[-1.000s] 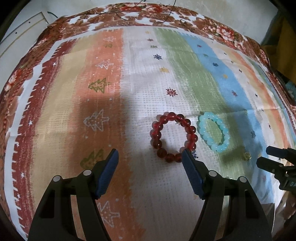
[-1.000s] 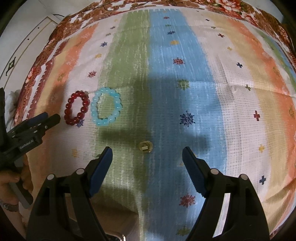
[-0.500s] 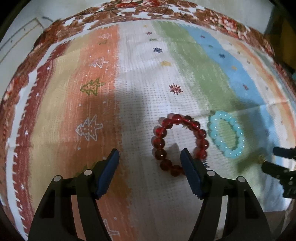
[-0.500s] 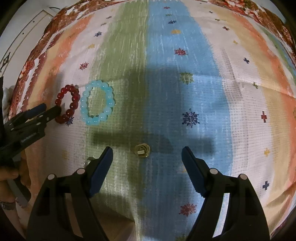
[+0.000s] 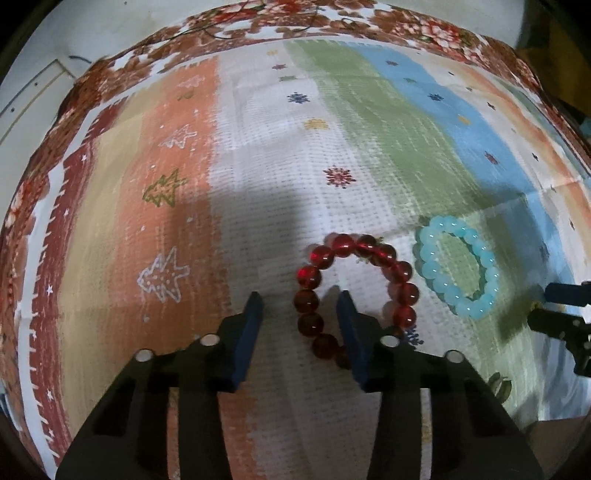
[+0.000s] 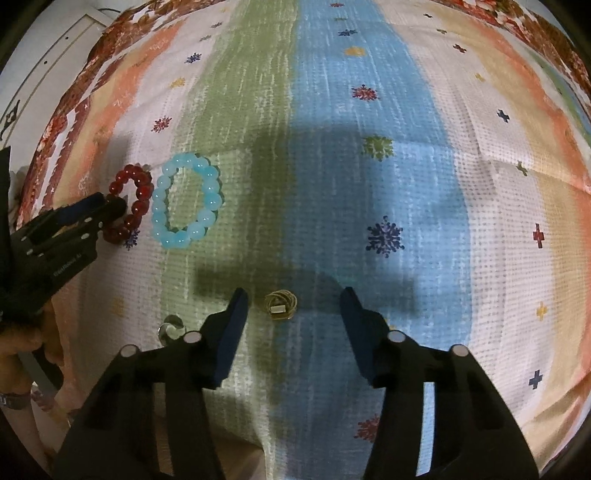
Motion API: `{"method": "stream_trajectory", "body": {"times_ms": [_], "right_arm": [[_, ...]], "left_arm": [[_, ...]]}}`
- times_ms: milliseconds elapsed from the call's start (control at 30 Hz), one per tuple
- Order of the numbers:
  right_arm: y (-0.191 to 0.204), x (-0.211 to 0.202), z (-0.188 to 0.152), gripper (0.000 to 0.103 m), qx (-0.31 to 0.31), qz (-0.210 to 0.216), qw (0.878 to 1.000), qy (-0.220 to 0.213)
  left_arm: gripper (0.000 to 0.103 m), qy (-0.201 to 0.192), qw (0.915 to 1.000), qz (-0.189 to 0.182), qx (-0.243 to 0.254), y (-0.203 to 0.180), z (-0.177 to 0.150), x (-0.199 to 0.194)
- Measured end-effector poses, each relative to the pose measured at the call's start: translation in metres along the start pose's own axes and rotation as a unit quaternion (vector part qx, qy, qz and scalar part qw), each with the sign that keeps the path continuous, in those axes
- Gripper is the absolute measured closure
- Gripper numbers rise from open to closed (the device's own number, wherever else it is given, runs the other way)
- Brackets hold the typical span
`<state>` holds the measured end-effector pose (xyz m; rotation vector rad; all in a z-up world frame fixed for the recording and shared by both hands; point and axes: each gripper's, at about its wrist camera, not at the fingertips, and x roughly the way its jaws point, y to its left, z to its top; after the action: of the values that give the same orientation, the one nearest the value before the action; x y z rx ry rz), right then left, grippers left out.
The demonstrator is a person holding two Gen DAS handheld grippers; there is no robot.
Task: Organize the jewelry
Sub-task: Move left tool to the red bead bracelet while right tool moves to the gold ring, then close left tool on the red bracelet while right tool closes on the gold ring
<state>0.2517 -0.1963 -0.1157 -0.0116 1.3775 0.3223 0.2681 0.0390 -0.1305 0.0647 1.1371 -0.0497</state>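
A red bead bracelet [image 5: 402, 291] lies on the striped cloth [image 5: 258, 166]. My left gripper [image 5: 300, 297] points down over it with its jaws closing. The bracelet's left arc sits between the blue pads, which do not touch the beads. A pale blue bead bracelet [image 5: 430, 258] lies just right of the red one. My right gripper [image 6: 293, 295] hangs over a small gold ring-like piece [image 6: 280, 305]. Its jaws are closing too, with the piece between them and untouched. The right wrist view also shows the red bracelet [image 6: 142, 192], the blue bracelet [image 6: 212, 192] and the left gripper [image 6: 110, 205].
A small silver ring [image 6: 170, 325] lies just left of my right gripper's left finger. A hand [image 6: 14, 347] holds the left gripper's handle. The cloth's floral border [image 5: 424, 33] runs along the far edge, with a pale wall panel [image 5: 33, 88] beyond it. The right gripper [image 5: 539, 306] shows at the right.
Both grippers' jaws have narrowed a good deal. The left gripper came down and over, so the red bracelet's left arc is now between its fingers. The right gripper sank toward the gold piece.
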Motion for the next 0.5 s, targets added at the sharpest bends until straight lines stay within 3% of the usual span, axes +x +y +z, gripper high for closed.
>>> {"method": "stream_trajectory", "body": {"times_ms": [100,167,500], "right_arm": [[-0.001,-0.001,0.000,0.069,-0.002,0.003,1.000,0.002],[-0.001,-0.001,0.000,0.083,-0.001,0.012,1.000,0.004],[0.006,-0.001,0.002,0.084,-0.010,0.020,1.000,0.009]], "left_arm": [[0.082,0.003,1.0000,-0.002,-0.007,0.002,0.000,0.000],[0.088,0.004,0.9999,-0.004,-0.014,0.005,0.000,0.000],[0.090,0.007,0.9994,-0.017,-0.031,0.012,-0.002,-0.005]]}}
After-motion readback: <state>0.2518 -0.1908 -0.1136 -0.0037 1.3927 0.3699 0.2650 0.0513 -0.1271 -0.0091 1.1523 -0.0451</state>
